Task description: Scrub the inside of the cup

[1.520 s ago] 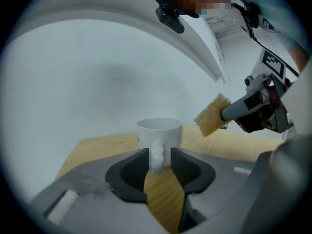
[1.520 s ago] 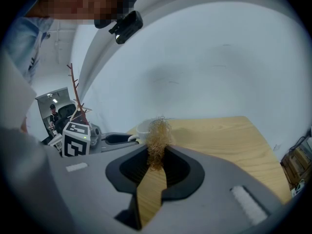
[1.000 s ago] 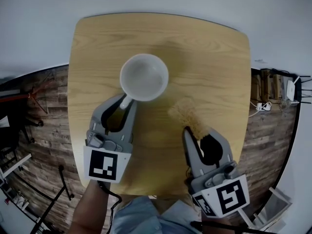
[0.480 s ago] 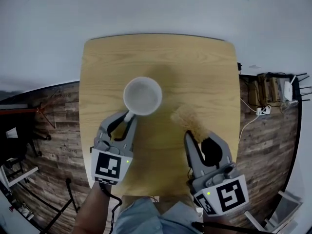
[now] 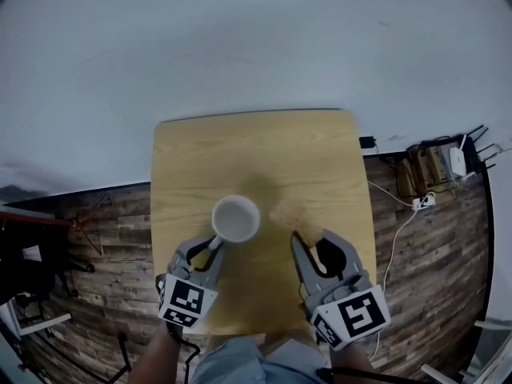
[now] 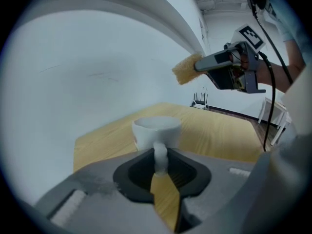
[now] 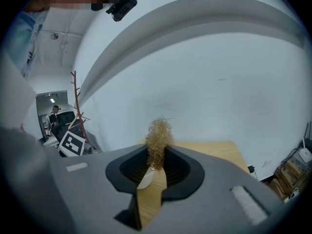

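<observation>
A square wooden bench (image 5: 256, 146) stands against a pale wall (image 5: 240, 46). Over its near half, the left gripper (image 5: 210, 245) has its jaws clenched on the handle (image 6: 160, 152) of the white cup (image 5: 235, 218). The cup is upright with its mouth up, near the bench's middle. The right gripper (image 5: 310, 242) is just to the cup's right. Its jaws grasp a tan fibrous scrubber (image 5: 290, 214), held apart from the cup.

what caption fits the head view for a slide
Left gripper clamps the cup by its handle; right gripper holds a scrubber
</observation>
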The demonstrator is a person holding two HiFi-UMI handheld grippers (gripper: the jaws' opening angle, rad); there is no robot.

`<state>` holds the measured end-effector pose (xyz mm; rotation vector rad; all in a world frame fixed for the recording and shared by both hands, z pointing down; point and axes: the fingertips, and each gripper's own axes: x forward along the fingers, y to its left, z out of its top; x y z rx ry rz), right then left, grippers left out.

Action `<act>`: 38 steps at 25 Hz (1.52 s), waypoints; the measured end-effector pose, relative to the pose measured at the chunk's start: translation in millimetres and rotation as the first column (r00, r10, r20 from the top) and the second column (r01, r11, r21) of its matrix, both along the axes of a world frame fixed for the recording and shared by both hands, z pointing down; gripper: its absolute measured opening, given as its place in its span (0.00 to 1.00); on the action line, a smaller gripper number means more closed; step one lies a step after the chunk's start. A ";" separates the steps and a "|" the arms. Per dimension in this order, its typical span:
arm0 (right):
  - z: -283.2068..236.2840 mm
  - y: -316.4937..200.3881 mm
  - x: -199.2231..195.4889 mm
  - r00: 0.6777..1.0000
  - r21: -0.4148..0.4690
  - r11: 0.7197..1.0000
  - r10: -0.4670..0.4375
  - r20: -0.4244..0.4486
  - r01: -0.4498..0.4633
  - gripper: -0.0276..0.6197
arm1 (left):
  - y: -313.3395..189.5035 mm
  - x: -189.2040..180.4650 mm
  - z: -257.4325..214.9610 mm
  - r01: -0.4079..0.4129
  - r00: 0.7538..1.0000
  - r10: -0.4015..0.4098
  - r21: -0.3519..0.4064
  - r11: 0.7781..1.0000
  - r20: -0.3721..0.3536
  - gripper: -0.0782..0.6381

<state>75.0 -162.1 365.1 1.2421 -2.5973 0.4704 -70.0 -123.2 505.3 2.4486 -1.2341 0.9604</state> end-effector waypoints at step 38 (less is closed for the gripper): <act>119.5 -0.4 -91.3 0.767 -0.336 0.784 -0.604 -0.218 0.522 0.16 | 2.1 29.9 -25.0 -0.356 0.899 0.342 0.002 0.934 0.275 0.22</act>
